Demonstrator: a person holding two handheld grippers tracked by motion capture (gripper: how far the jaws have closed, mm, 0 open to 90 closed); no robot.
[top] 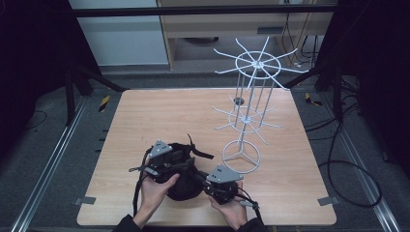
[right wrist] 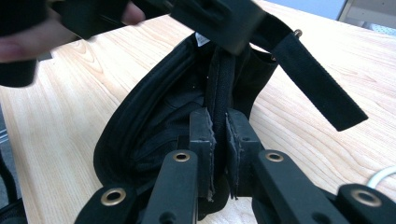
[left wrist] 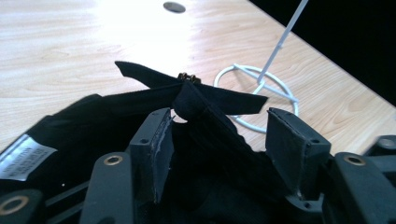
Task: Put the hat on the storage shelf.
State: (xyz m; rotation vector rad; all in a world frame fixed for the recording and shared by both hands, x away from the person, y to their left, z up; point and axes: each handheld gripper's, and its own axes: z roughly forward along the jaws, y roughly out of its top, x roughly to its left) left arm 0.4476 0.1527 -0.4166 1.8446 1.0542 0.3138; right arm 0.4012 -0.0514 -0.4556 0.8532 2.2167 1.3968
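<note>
Left of the white wire rack [top: 251,101], the left gripper [top: 163,155] has its jaws spread, released over the black cap [top: 183,186], strap between them untouched. Nearer the rack's base ring, the right gripper [top: 212,183] is clenched on the cap's rim.

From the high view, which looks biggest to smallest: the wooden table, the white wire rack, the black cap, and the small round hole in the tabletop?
1. wooden table, by far the largest.
2. white wire rack, tall with two tiers of spokes.
3. black cap, partly hidden by the hands, so its full extent is unsure.
4. round hole, smallest.
</note>
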